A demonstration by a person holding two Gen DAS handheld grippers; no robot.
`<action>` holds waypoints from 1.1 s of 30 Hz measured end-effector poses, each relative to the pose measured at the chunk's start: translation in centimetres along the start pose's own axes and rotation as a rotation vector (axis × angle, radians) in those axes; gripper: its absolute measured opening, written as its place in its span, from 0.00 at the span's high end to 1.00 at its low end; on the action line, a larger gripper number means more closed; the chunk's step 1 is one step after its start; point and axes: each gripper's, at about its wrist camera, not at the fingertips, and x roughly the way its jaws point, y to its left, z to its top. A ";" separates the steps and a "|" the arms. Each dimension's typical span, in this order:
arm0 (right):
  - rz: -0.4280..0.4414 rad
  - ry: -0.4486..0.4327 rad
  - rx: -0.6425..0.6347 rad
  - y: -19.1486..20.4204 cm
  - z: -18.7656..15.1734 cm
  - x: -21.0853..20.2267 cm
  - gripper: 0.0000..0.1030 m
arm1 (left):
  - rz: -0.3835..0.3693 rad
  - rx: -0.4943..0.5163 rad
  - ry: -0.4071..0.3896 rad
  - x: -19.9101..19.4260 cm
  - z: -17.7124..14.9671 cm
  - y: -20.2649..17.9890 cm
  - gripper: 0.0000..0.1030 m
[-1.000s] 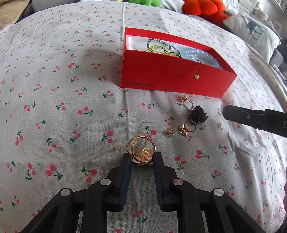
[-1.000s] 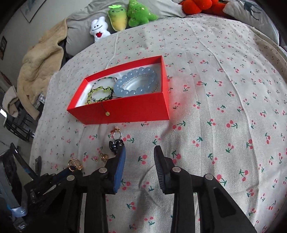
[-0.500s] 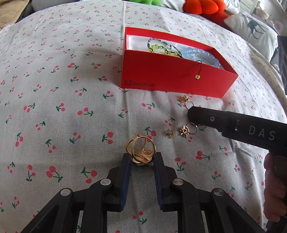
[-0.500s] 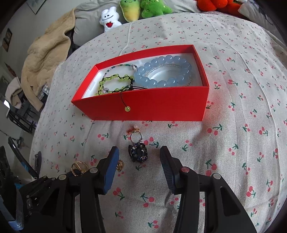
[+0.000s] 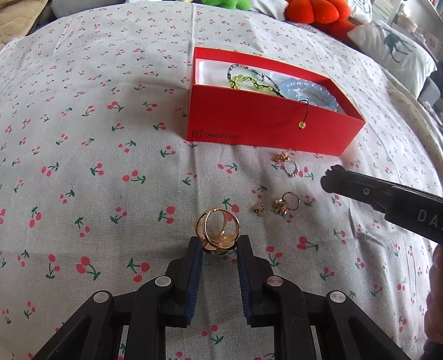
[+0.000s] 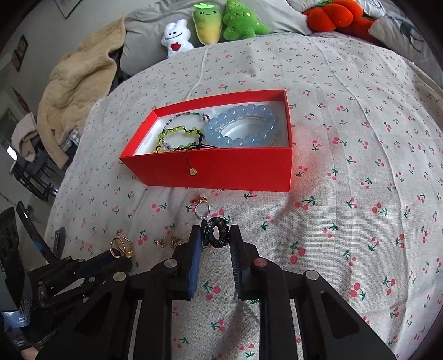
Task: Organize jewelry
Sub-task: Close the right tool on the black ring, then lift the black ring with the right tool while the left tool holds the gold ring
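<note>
A red box (image 5: 265, 130) (image 6: 235, 171) on the cherry-print bedspread holds a blue bead bracelet (image 6: 242, 128), a green bead bracelet (image 6: 180, 137) and a thin bead chain. My left gripper (image 5: 220, 243) is shut on a large gold ring (image 5: 218, 232), seen also in the right wrist view (image 6: 120, 246). My right gripper (image 6: 214, 235) is shut on a dark black ring (image 6: 216, 232), a little above the cloth. Loose on the cloth lie a silver ring with an orange charm (image 5: 289, 164) (image 6: 200, 207), a gold ring (image 5: 286, 203) and a small gold piece (image 5: 259, 209).
Plush toys (image 6: 213, 26) and an orange cushion (image 5: 315, 12) sit at the far side of the bed. A beige blanket (image 6: 74, 91) hangs at the left. A pillow (image 5: 393, 52) lies far right. The right gripper's finger (image 5: 382, 199) reaches in from the right.
My right gripper moved in over the dark ring, closed on it and lifted it off the cloth. My left gripper stayed still, holding the gold ring.
</note>
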 end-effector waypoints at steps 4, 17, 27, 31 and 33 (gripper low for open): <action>0.003 -0.020 -0.007 -0.2 0.2 -1.5 0.79 | -0.002 0.005 -0.020 -0.9 0.7 -0.1 0.86; 0.002 -0.082 -0.026 -0.2 1.9 -5.1 0.79 | -0.059 -0.011 -0.060 -3.3 3.7 0.4 0.97; -0.002 -0.028 -0.034 -0.4 0.3 -3.6 0.79 | -0.097 0.049 0.050 0.7 0.5 -2.4 0.63; -0.001 -0.024 -0.037 -0.4 0.1 -3.5 0.79 | -0.079 0.057 0.038 1.6 0.6 -3.2 0.58; 0.000 -0.025 -0.036 -0.4 0.1 -3.5 0.79 | -0.059 0.067 0.030 1.9 0.7 -3.4 0.58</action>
